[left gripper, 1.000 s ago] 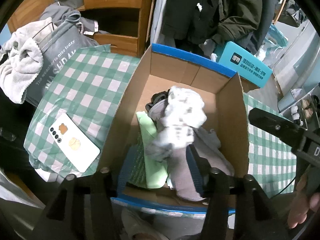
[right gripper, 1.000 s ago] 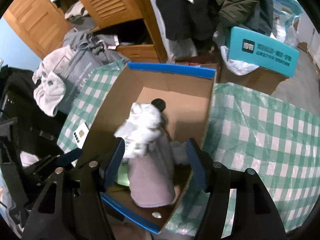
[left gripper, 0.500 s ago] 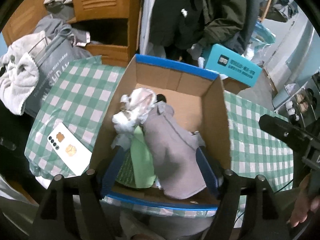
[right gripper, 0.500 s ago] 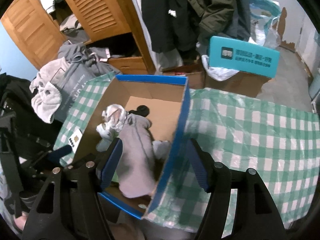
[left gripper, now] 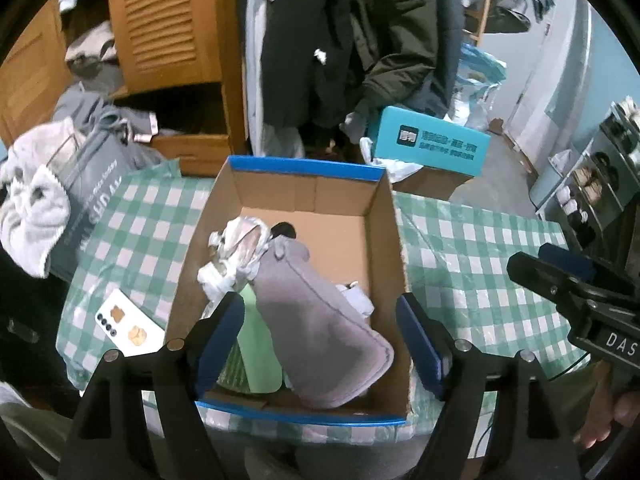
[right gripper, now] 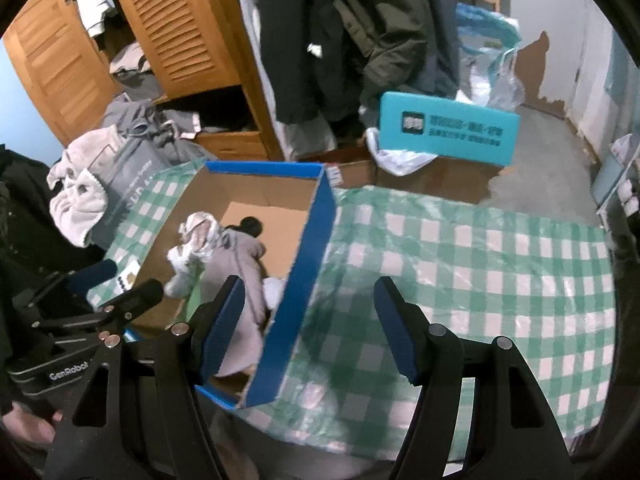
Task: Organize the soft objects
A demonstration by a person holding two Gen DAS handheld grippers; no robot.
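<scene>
A cardboard box with blue rims [left gripper: 304,168] [right gripper: 316,248] stands on the green checked tablecloth. Inside lie a grey cloth [left gripper: 320,324] [right gripper: 240,276], a white crumpled cloth [left gripper: 236,248] [right gripper: 196,232], a light green item [left gripper: 256,344] and a small black item [left gripper: 284,230]. My left gripper [left gripper: 320,336] is open and empty, held above the near end of the box. My right gripper [right gripper: 308,324] is open and empty, above the box's right wall and the tablecloth [right gripper: 460,264]. It also shows at the right edge of the left wrist view [left gripper: 568,280].
A white phone [left gripper: 128,326] lies on the cloth left of the box. A grey bag with a white towel [left gripper: 36,208] stands at the left. A teal box [left gripper: 432,146] on cardboard, hanging coats and a wooden wardrobe [left gripper: 160,32] are behind.
Both grippers pulled back and up away from the box, open and empty. The white and grey cloths, lifted a second ago, now lie settled in the box. The right gripper shifted right.
</scene>
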